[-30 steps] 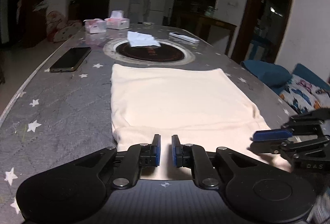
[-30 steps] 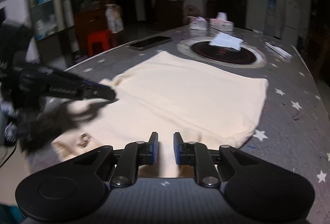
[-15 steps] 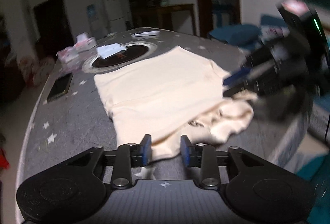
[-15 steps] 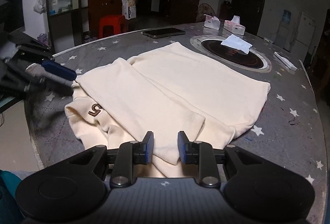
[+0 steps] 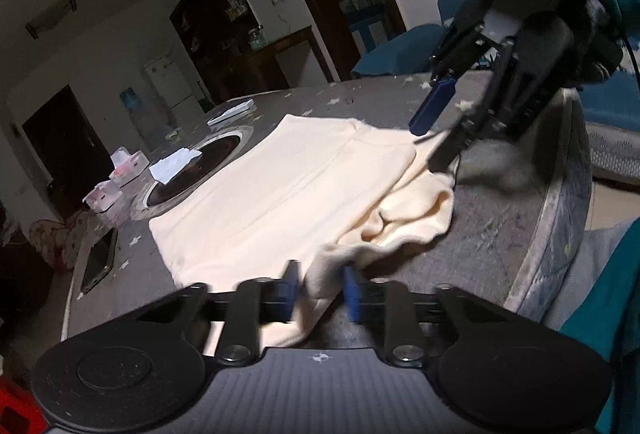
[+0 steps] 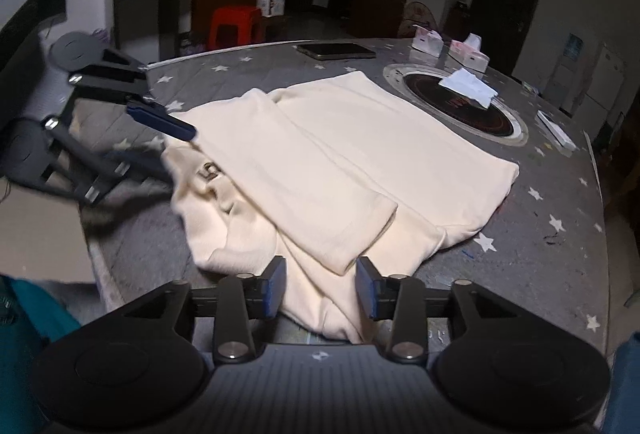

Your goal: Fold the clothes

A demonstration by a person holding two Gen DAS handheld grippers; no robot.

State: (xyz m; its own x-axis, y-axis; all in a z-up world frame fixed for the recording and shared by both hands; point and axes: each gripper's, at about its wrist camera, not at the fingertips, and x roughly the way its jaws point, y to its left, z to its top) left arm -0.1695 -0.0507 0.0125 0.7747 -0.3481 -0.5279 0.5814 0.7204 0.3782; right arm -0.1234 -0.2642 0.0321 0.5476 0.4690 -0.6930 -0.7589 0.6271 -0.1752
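Observation:
A cream garment (image 5: 288,194) lies on the grey star-print table (image 6: 540,234), one long panel folded over its body (image 6: 320,186). My left gripper (image 5: 320,290) is at the near bunched corner. Its jaws are closing and a raised fold of the cloth fills the gap between the pads. My right gripper (image 6: 321,284) is at the opposite near edge. Its jaws are opening and stand wide either side of the folded panel's end, without pressing on it. Each gripper shows in the other's view: the right (image 5: 436,132), the left (image 6: 168,146).
A phone (image 6: 336,51), two tissue boxes (image 6: 470,54), a round inset hob (image 6: 460,122) with white paper (image 6: 468,87) on it, and a flat white box (image 6: 558,130) lie beyond the garment. The table's rounded edge (image 5: 560,234) is close by. A red stool (image 6: 234,24) stands behind.
The left gripper has rolled and slid to the garment's bunched corner, widened, then narrowed on a fold. The right gripper's jaws have spread apart. A panel now lies folded over the body.

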